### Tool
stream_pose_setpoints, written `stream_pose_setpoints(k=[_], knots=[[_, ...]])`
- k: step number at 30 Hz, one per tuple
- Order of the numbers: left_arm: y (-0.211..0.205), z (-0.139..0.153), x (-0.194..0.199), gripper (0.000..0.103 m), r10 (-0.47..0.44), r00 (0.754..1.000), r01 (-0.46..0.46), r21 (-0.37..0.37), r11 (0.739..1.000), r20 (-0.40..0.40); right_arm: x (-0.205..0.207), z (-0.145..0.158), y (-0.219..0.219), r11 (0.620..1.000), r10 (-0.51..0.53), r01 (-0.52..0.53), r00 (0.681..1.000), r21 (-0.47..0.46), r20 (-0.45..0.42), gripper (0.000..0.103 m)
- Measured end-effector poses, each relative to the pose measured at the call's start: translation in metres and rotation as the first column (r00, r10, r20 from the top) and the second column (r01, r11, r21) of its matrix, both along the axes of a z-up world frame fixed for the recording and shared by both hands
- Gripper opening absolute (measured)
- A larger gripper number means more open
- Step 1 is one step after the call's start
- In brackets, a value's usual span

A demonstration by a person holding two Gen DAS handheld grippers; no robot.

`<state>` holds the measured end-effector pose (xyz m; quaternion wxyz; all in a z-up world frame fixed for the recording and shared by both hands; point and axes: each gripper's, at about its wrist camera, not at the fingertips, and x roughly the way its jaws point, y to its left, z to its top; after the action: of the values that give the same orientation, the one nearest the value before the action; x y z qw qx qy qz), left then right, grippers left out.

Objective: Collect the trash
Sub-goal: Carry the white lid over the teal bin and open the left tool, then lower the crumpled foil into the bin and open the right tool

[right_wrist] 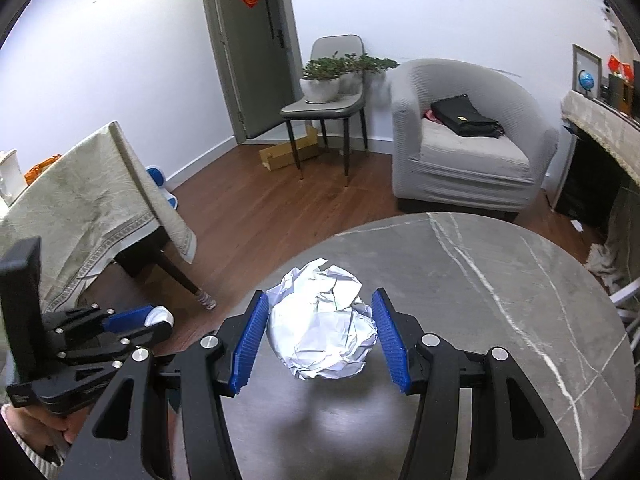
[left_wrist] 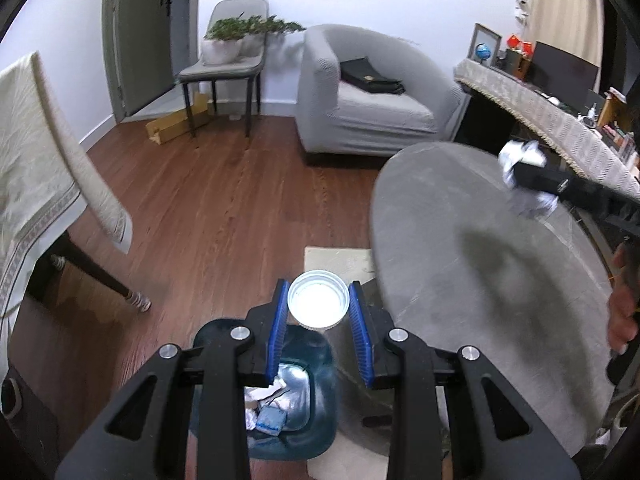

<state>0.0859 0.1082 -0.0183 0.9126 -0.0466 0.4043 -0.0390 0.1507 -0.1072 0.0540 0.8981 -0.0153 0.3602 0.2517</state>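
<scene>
Wooden floorboards [left_wrist: 208, 208] ran through a sitting room where a round grey table [right_wrist: 500, 320] served as the landmark for everything else. Beyond the table stood a grey armchair [right_wrist: 460, 160] with a black bag [right_wrist: 464, 116] on its seat, and further along the wall from the armchair a grey chair [right_wrist: 328, 100] carried a potted plant [right_wrist: 324, 80]. Across the floor from the round table, a second table was draped in a beige cloth [right_wrist: 92, 208].

Over the round table, the right gripper [right_wrist: 318, 334] had its blue pads [right_wrist: 250, 344] set against both sides of a crumpled ball of white paper [right_wrist: 324, 324], which was lifted clear of the tabletop, its shadow lying on the surface below.

Just off the table's edge, the left gripper [left_wrist: 319, 300] was closed to the width of a round white lid [left_wrist: 319, 300], its ridged rim squeezed between the blue pads [left_wrist: 280, 320]. Directly beneath that lid, on the floor beside the table, stood a dark teal trash bin [left_wrist: 320, 400] with crumpled paper and a blue packet [left_wrist: 272, 420] already lying inside. A pale mat [left_wrist: 336, 260] lay on the floor beside the bin, partly under the table.
</scene>
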Motion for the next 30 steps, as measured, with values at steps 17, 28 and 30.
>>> stream_pose_setpoints(k=[17, 28, 30], knots=[[0.056, -0.061, -0.010, 0.033, 0.058, 0.985, -0.055, 0.023, 0.998, -0.160, -0.008, 0.001, 0.098, 0.989, 0.143, -0.143, 0.990, 0.031, 0.004, 0.055], [0.081, -0.090, -0.019, 0.034, 0.064, 0.963, -0.053, 0.049, 0.997, -0.262, -0.013, -0.008, 0.146, 0.979, 0.203, -0.203, 0.979, 0.011, -0.005, 0.055], [0.085, -0.092, -0.020, 0.042, 0.070, 0.961, -0.058, 0.052, 0.997, -0.268, -0.013, -0.010, 0.153, 0.978, 0.209, -0.209, 0.978, 0.012, -0.008, 0.055]])
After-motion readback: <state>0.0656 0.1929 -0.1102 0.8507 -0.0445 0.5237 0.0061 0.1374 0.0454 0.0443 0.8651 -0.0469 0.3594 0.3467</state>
